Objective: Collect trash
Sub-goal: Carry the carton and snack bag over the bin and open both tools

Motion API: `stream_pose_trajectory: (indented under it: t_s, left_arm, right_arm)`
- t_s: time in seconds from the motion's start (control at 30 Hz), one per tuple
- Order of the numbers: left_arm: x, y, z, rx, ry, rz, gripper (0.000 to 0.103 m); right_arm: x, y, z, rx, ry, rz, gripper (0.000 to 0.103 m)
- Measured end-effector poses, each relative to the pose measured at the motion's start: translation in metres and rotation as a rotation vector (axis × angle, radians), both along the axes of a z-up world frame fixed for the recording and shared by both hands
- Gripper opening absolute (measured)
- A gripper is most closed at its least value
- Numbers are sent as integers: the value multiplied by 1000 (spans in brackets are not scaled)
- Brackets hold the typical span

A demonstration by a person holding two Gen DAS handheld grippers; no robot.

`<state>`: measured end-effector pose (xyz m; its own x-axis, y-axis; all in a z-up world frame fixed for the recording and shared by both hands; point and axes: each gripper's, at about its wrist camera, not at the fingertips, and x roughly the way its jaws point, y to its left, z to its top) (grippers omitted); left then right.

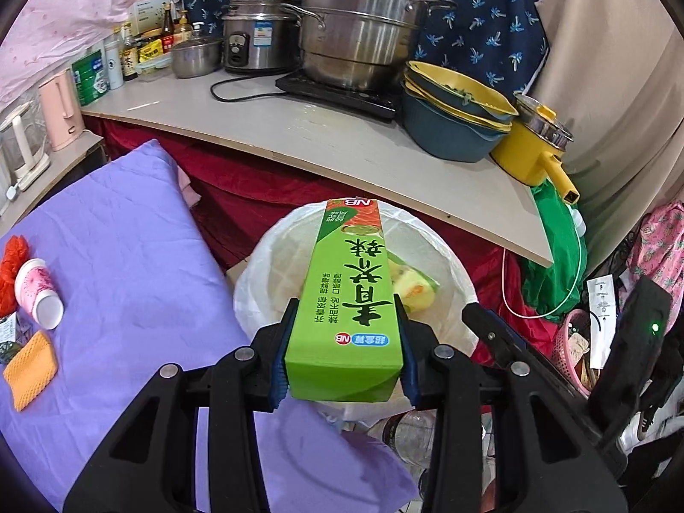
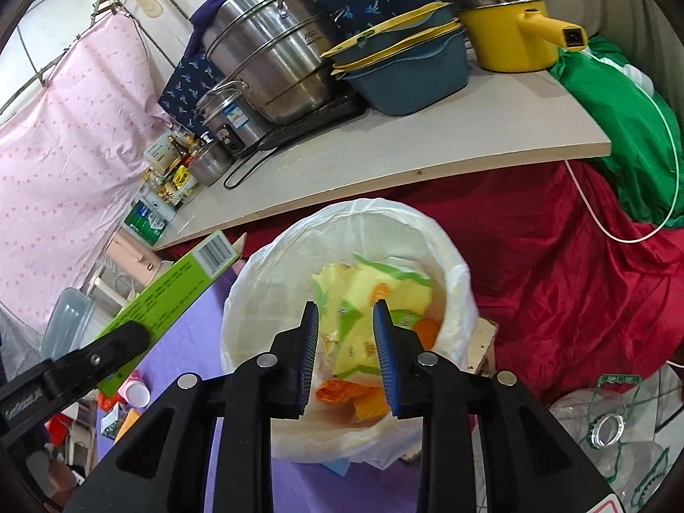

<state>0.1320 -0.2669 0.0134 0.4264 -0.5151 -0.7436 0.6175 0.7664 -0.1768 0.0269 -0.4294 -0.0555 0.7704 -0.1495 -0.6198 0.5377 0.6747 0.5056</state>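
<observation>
My left gripper (image 1: 344, 342) is shut on a long green carton (image 1: 350, 295) and holds it above the white-lined trash bin (image 1: 449, 256). The carton also shows in the right wrist view (image 2: 171, 295), left of the bin. My right gripper (image 2: 346, 350) is open and empty over the bin (image 2: 265, 282), which holds yellow and green wrappers (image 2: 363, 295) and orange scraps. On the purple cloth (image 1: 128, 256) lie a pink-patterned paper cup (image 1: 38, 293), an orange sponge (image 1: 30, 370) and red plastic (image 1: 13, 273).
A beige shelf (image 1: 342, 141) behind the bin carries steel pots (image 1: 363, 25), a rice cooker (image 1: 256, 34), stacked blue-and-yellow basins (image 1: 453, 115) and a yellow pot (image 1: 534, 149). Red cloth (image 2: 577, 278) hangs below it. Clear plastic bottles (image 2: 620, 436) lie at the lower right.
</observation>
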Motion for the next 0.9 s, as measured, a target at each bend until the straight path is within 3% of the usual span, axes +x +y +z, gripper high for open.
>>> stream_pose_trajectory:
  t_s: [0.2, 0.27, 0.33, 0.9]
  left_arm:
    - [-2, -20, -11, 35, -10, -7, 42]
    - [-2, -20, -12, 47, -21, 8, 62]
    - [-3, -16, -11, 43, -38, 25, 65]
    - [15, 58, -12, 73, -64, 191, 68]
  right_arm:
    - [-14, -5, 3, -10, 4, -28, 33]
    - [-18, -5, 4, -1, -2, -34, 34]
    - [-19, -3, 6, -1, -8, -34, 35]
    - [7, 51, 33, -42, -42, 76, 42]
